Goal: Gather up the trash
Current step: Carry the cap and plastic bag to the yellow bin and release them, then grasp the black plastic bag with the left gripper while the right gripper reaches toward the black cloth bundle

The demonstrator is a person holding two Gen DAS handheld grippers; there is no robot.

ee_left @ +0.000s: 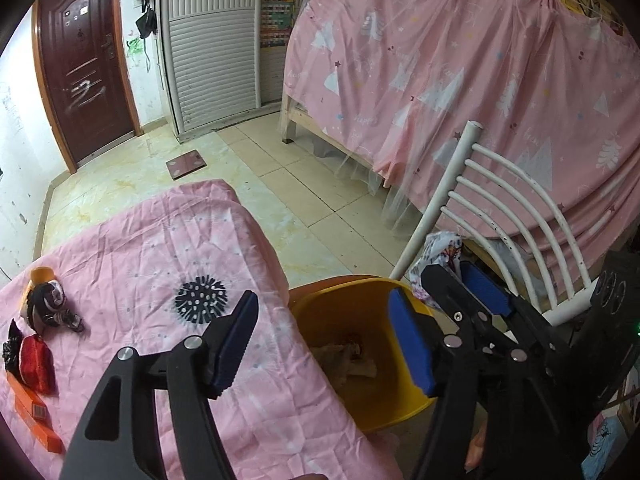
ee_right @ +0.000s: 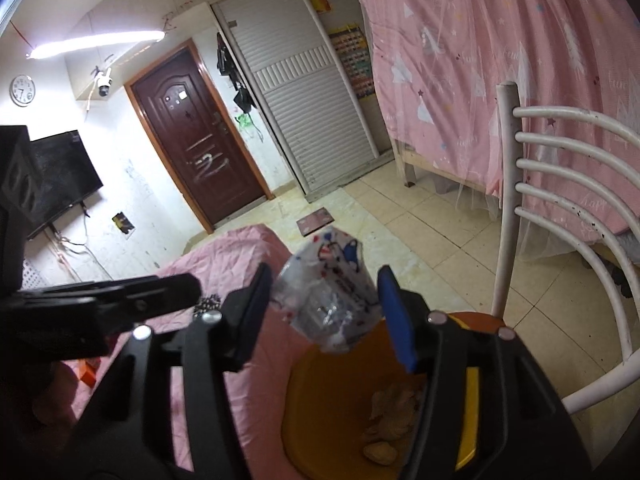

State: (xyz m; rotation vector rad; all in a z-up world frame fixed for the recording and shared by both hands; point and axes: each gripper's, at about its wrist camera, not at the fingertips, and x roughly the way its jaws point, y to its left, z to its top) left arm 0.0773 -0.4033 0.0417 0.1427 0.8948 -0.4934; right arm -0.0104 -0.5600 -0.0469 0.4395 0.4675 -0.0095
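Crumpled printed wrapper [ee_right: 328, 304] hangs above the yellow bin [ee_right: 472, 396], which holds tan scraps [ee_right: 394, 412].
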